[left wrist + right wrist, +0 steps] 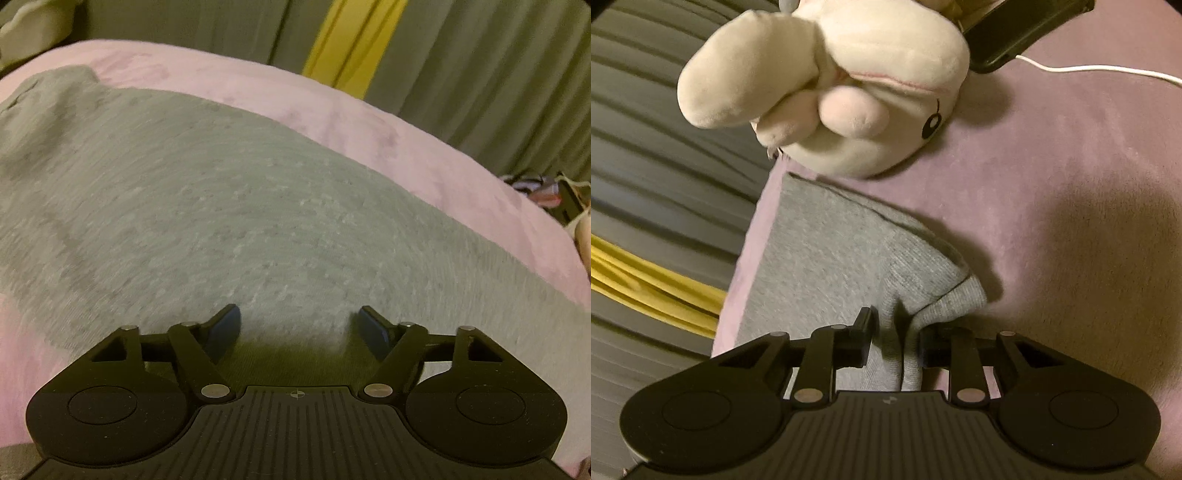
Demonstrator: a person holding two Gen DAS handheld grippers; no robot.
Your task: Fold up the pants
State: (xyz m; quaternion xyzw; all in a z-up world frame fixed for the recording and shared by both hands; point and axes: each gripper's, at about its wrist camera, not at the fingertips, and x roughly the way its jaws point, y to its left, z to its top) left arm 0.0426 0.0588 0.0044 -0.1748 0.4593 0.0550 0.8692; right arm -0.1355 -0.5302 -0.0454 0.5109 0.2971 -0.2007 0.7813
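R gripper [894,343] pinching pants [820,258] fold; L gripper [297,328] spread above.

The left gripper [295,325] is pointing steeply downward with its blue-padded fingers [225,328] standing wide apart, nothing pinched between them; the right gripper [897,332] is angling downward, its jaws drawn close together, pinching a bunched fold of the pants [827,258].

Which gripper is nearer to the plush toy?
Right. The right gripper pinches a bunched fold of the gray pants, with the plush toy just beyond the pants' far edge. The left gripper stands open over the pants; no toy is identifiable in its view.
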